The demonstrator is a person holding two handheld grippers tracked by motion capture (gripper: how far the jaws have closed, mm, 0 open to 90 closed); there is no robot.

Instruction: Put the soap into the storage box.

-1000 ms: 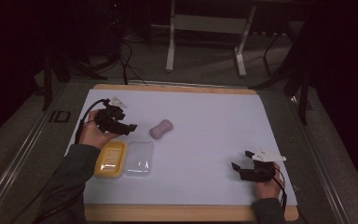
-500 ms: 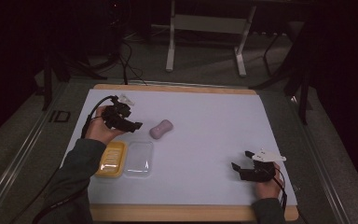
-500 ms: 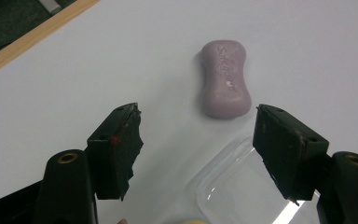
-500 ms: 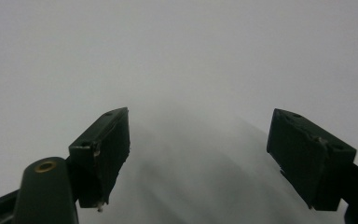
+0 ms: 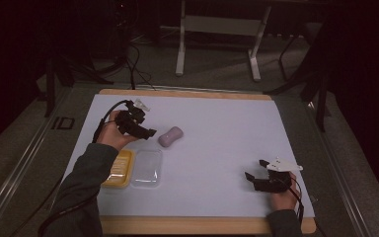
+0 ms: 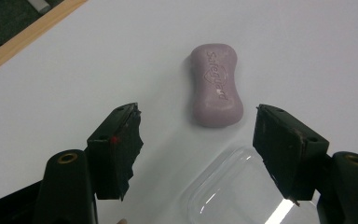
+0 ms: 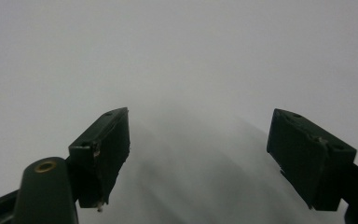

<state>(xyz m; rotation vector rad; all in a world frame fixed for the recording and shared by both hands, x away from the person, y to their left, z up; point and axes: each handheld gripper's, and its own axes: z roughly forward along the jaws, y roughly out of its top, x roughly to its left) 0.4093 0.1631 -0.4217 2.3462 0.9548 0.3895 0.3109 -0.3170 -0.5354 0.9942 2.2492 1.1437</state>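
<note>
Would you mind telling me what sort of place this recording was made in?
Probably a lab or workshop set up for recording: a white mat on a wood-edged table, cables on the grey floor, and a metal stand behind in a dark room.

High view above the near edge, facing forward-down; gripper views close over the table, soap shared

Soap bar ahead of my left hand-held gripper: dusty mauve-pink, embossed lettering. Lid: clear, colourless. Tray at lower left: yellow. Desk surface: plain white, light wood edge. My jaws: black.
</note>
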